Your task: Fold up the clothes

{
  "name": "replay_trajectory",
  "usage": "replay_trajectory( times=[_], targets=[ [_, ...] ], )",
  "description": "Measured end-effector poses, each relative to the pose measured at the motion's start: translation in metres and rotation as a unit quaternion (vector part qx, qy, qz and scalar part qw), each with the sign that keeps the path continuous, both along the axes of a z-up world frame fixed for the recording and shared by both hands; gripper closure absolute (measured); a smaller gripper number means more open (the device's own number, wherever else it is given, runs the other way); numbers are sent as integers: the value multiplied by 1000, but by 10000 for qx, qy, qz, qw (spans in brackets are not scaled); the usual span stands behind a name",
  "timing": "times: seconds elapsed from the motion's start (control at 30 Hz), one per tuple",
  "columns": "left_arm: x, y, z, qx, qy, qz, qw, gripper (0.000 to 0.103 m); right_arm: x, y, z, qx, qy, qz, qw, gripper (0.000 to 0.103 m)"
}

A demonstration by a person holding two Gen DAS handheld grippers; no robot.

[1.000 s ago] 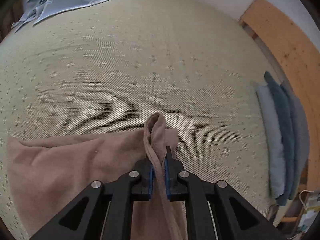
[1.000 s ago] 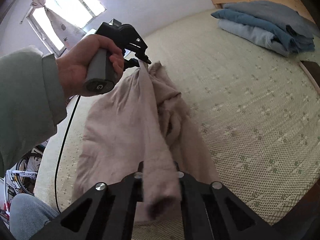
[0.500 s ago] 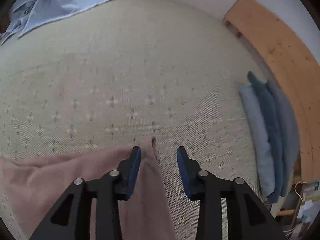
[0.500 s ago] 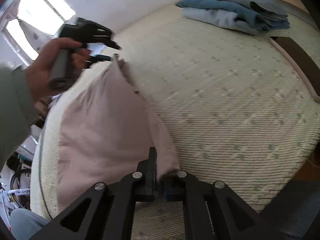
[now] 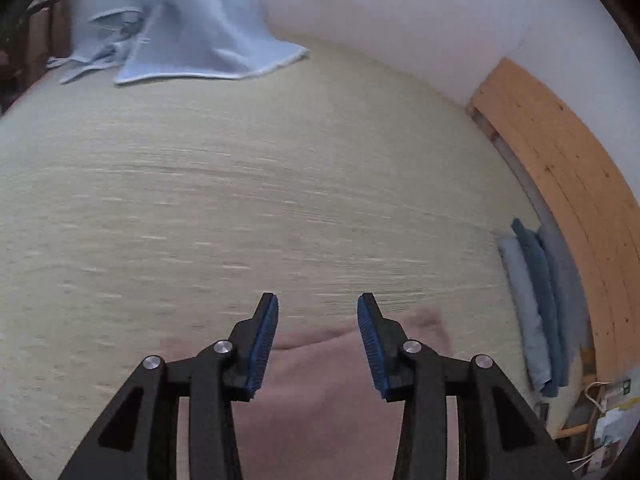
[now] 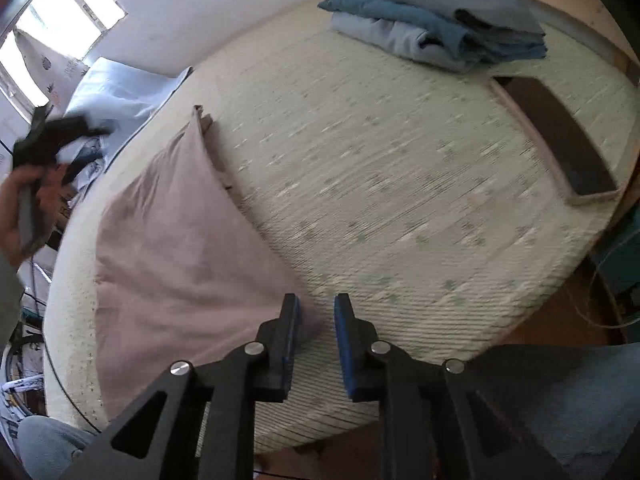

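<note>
A dusty-pink garment (image 6: 172,236) lies folded flat on the pale woven mat (image 6: 380,184). In the left wrist view its top edge (image 5: 320,380) lies under my fingers. My left gripper (image 5: 318,320) is open and empty, lifted above the garment's far edge. It also shows in the right wrist view (image 6: 48,140), held in a hand at the left, above the mat. My right gripper (image 6: 316,320) is open and empty, just beside the garment's near right corner.
A stack of folded blue clothes (image 6: 436,28) sits at the mat's far right, also in the left wrist view (image 5: 540,304). A loose light-blue garment (image 5: 188,32) lies at the far left. A dark phone-like slab (image 6: 560,140) lies at the right edge. Wooden boards (image 5: 560,168) border the mat.
Both grippers have let go of the pink garment, opened and pulled back. The garment, hanging between them a second ago, now lies flat on the mat.
</note>
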State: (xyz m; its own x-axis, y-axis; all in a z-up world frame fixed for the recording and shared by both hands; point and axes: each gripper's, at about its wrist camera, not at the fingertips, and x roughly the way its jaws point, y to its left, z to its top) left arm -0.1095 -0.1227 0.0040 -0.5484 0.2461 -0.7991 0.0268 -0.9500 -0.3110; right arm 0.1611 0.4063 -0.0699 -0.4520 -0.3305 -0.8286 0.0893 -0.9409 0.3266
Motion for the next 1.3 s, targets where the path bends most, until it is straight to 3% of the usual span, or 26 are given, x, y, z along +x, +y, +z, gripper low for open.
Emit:
replay_trajectory(
  times=[0.1, 0.23, 0.33, 0.4, 0.47, 0.53, 0.73, 0.83, 0.9, 0.93, 1.07, 1.13, 1.3],
  targets=[
    [17, -35, -3, -60, 42, 232, 9997, 58, -5, 7, 10, 220, 69, -131, 9996, 83],
    [44, -76, -12, 183, -41, 417, 9990, 58, -15, 6, 27, 191, 237, -99, 9995, 83],
    [63, -94, -31, 463, -225, 412, 9978, 58, -27, -16, 44, 166, 486, 332, 9981, 82],
    [72, -99, -42, 602, -316, 382, 9970, 58, -35, -35, 56, 148, 670, 684, 9953, 74],
    [78, -97, -54, 728, -395, 297, 9961, 58, -43, -50, 67, 131, 830, 1010, 9913, 59],
    [85, -93, -61, 786, -386, 227, 9959, 58, -53, -67, 78, 122, 962, 1311, 9866, 55],
    [83, -77, -53, 811, 4, 219, 9965, 58, -90, -122, 101, 16, 1386, 2113, 9675, 54],
    [76, -65, -46, 750, 106, 129, 9970, 58, -115, -151, 99, -119, 1285, 2275, 9652, 55],
    [67, -58, -48, 668, 65, 136, 9977, 60, -134, -171, 95, -158, 1217, 2378, 9635, 57],
    [61, -54, -50, 644, 25, 136, 9978, 69, -144, -181, 92, -164, 1193, 2434, 9624, 62],
    [38, -42, -57, 221, -65, 58, 9997, 89, -176, -217, 78, 77, 1218, 2680, 9556, 91],
    [33, -39, -59, -28, -55, 7, 10000, 95, -191, -231, 67, 155, 1204, 2749, 9538, 96],
    [24, -35, -64, -317, -40, 15, 9995, 99, -224, -250, 38, 310, 1119, 2708, 9556, 99]
  ],
)
